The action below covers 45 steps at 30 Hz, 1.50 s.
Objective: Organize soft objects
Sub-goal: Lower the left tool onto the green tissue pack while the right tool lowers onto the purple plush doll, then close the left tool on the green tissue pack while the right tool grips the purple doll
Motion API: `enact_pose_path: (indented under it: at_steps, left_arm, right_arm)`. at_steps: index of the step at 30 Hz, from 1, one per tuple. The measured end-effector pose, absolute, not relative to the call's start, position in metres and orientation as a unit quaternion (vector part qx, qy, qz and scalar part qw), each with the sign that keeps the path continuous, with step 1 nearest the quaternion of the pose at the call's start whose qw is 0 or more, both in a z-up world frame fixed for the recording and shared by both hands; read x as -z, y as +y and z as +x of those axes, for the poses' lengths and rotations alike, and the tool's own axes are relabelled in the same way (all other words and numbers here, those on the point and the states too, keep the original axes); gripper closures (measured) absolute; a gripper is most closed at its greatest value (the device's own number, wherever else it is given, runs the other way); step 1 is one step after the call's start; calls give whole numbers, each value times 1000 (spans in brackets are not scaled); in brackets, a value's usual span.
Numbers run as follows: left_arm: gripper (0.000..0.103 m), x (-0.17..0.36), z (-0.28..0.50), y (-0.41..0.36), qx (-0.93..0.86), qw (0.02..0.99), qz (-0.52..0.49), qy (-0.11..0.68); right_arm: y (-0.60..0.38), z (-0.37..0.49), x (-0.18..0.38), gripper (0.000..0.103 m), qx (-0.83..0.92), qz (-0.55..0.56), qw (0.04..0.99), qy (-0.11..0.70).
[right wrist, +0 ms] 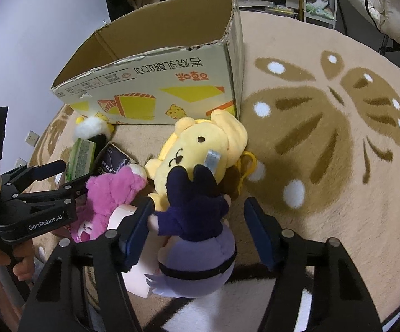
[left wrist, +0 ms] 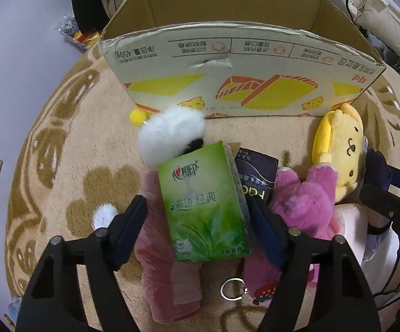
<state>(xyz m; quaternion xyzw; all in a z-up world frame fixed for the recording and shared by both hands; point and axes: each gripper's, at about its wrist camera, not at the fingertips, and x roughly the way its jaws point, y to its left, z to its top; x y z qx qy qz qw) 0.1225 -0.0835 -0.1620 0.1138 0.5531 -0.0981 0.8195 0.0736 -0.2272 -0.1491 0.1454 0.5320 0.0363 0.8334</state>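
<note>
We are kneeling over a beige rug [right wrist: 338, 207] with brown butterfly patterns, where a heap of soft things lies in front of an open cardboard box [left wrist: 227, 55].

Our left gripper [left wrist: 200, 215] points steeply down with a green tissue pack [left wrist: 202, 207] between its fingers. The right finger seems to touch the pack's edge, while a gap shows beside the left finger, so the pack is straddled rather than firmly pinched. It leans on a pink cloth [left wrist: 166, 271], with a white fluffy toy [left wrist: 172, 135] just behind it and a dark packet [left wrist: 258, 177] beside it.

Our right gripper [right wrist: 197, 235] straddles a purple doll with dark hair [right wrist: 197, 221]. Its left finger sits against the doll; its right finger stands clear, so nothing is gripped. The doll lies against a yellow plush [right wrist: 200, 149] and a pink plush [right wrist: 114, 193].

We judge this to be the grasping step: both grippers are set around their first items. Next, each needs to squeeze until firm, lift clear of the heap without dragging neighbours, and carry over the box's near wall.
</note>
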Motion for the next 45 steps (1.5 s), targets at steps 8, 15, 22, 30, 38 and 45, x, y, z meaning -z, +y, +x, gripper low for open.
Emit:
enact_pose_path:
  at_steps: [8,15,22,30,38,45]
  left_arm:
    - [47,165,123,-78,96,817,108,559]
    - [47,162,123,-79,93,820,110,554]
    - [47,158,121,-76,80,827,109,546]
    - [47,151,119,-70,75,838,96,532]
    - [47,141,115,-60,54,853,87,512]
    - [47,126,110,-54,39,870,88,484]
  right_arm:
    - [-228,75,152,33,-34,146,830,537]
    - [-229,73,149,52,-35,142,836,529]
    - [-227,72,149,56,-41,136,838,526]
    - [-230,72,147,59,-43,138,841,521]
    - [-234,68,138,60,-29,126,855,503]
    - [-243,58,119,62,-18,140,875,462]
